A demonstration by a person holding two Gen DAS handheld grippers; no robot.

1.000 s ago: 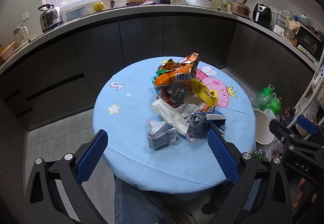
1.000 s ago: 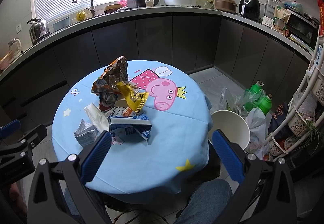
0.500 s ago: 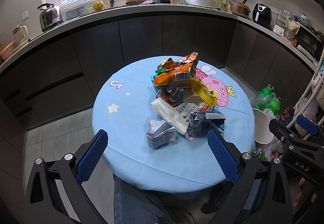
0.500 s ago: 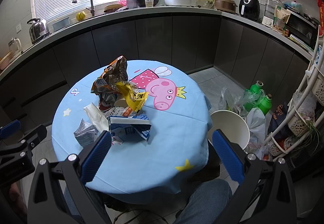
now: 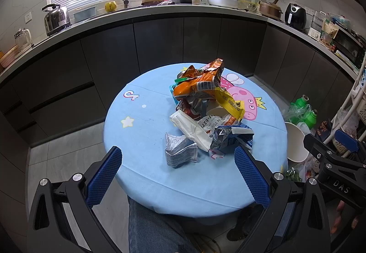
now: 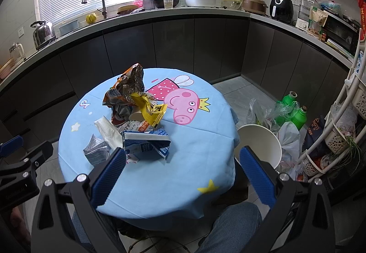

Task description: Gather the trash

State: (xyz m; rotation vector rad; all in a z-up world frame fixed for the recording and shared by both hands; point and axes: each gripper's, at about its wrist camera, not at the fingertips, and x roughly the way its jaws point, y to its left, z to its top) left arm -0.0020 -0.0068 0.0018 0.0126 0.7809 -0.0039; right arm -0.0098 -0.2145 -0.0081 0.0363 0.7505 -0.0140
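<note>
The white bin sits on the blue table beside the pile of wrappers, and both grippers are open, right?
Not quite. The white bin stands on the floor beside the blue table, not on it, as the right wrist view shows. The wrappers are piled on the table, and both grippers are open.

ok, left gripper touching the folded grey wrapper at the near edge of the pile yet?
Apart. In the left wrist view the left gripper is open, and bare blue tablecloth shows between both fingers and the folded grey wrapper.
</note>
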